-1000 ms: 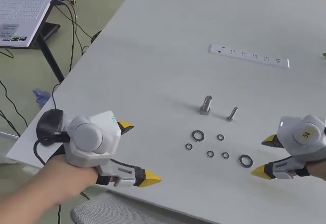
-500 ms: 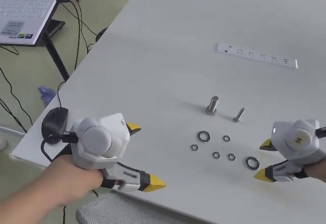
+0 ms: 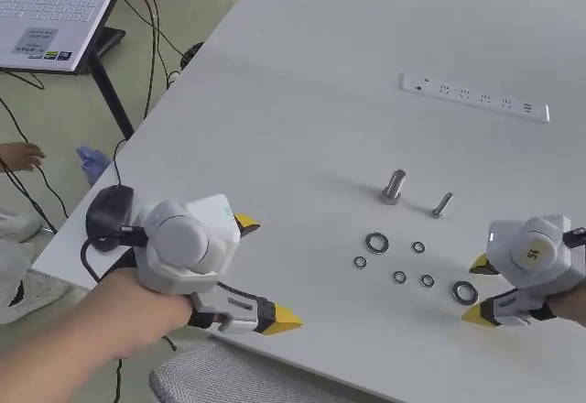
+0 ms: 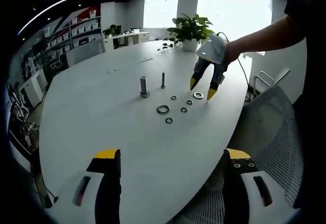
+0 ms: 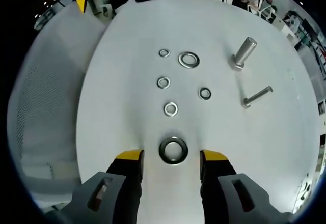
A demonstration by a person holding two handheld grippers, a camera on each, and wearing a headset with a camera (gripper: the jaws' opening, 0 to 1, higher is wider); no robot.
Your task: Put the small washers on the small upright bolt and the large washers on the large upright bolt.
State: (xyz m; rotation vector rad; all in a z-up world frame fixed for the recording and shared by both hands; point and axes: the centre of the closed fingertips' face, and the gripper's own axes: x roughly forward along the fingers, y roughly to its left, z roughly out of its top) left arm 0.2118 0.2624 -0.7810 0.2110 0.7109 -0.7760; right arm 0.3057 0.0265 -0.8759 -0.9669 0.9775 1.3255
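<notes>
- The left gripper (image 3: pixel 268 273) hovers over the tabletop's (image 3: pixel 302 101) near edge, its fingers (image 4: pixel 107 154) spread wide and holding nothing.
- The large bolt (image 3: pixel 393 186) and the small bolt (image 3: pixel 442 204) stand mid-tabletop (large one on the left), with small washers (image 3: pixel 400 277) loose in front of them.
- The right gripper's (image 3: pixel 477 289) fingers (image 5: pixel 130 156) are open and straddle a flat large washer (image 5: pixel 173 150) without clamping it.
- A second ago that washer lay just outside the fingertips.

White table (image 3: pixel 302 101), power strip (image 3: pixel 474 98) on far side; laptop (image 3: pixel 50 14) off left, cables (image 3: pixel 149 32) beside it.
</notes>
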